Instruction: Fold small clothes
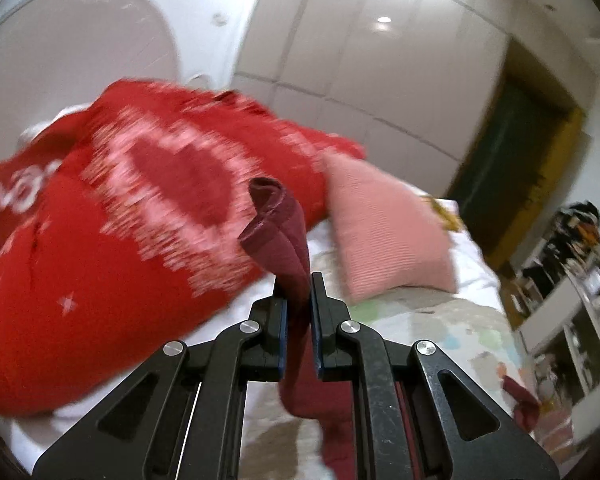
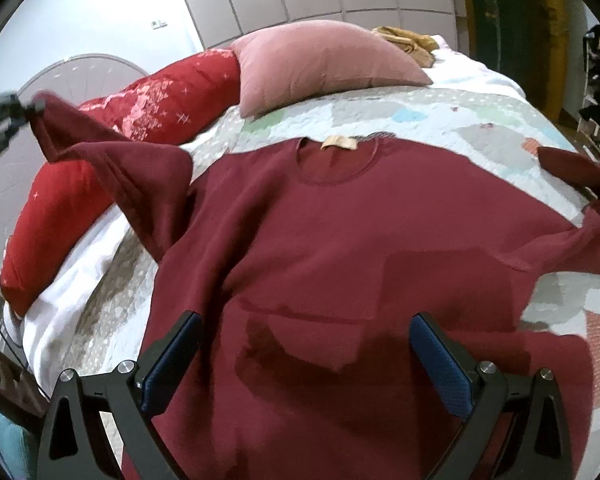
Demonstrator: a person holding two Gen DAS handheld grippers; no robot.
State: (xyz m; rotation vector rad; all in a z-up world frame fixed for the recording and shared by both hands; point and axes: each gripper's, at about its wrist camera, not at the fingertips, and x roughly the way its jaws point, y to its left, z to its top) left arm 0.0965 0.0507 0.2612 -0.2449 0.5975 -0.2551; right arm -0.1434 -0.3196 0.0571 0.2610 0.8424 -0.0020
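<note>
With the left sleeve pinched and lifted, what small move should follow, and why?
Probably carry the sleeve across onto the chest of the sweater and lay it there. The left gripper holds its cuff off the bed, while the right gripper hovers open above the hem.

Left wrist cam sits low, aimed along the bed point(image 1: 440, 320); right looks down close – both catch the pink pillow point(image 2: 320, 64).

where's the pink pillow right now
In the right wrist view, the pink pillow lies at the bed's far end, beyond the maroon shirt, right of the red cushion.
</note>
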